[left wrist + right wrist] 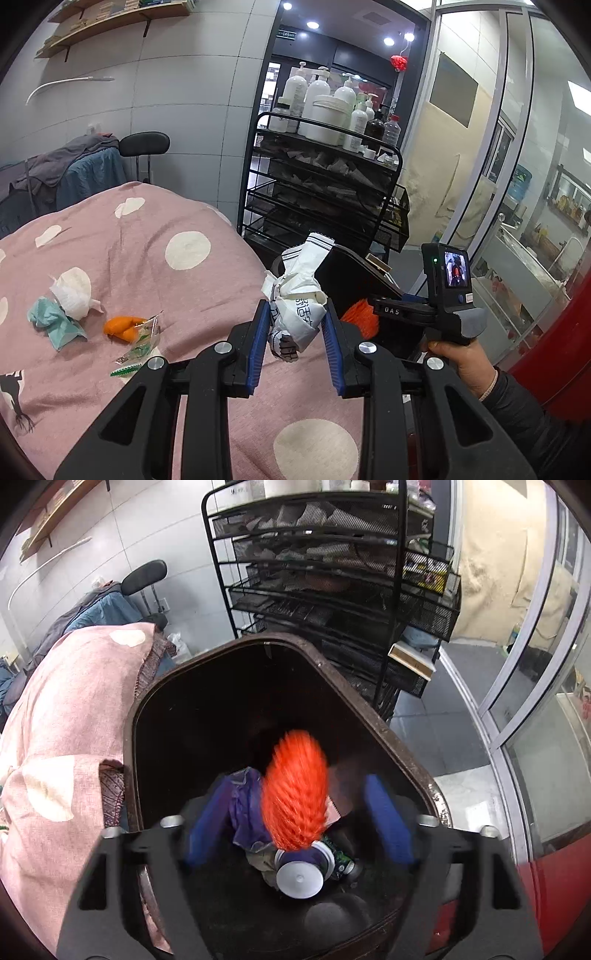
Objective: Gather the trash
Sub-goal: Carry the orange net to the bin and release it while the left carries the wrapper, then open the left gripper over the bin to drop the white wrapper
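- The left gripper (295,328) is holding a crumpled white printed plastic wrapper (297,295) between its blue pads; the jaws are closed narrow on it, and it is lifted above the right edge of the pink bed cover with white dots (147,236).
- The right gripper (295,819) is pointing down into the dark brown plastic trash bin (207,686), and its jaws are standing wide with nothing between the pads.
- A bright orange bristly object (295,790) is appearing blurred between the wide jaws, over the bin's bottom; I judge it is just being dropped in.
- The step in hand seems to be the dropping; the next move is probably asking the left gripper to go right, over the bin's rim, and then open.
- Near the left edge of the cover, a white tissue ball (74,288), a crumpled teal paper (55,321), an orange peel piece (122,326) and a clear wrapper with green print (142,343) are waiting.
- Farther away, a black wire rack (325,192) is standing.
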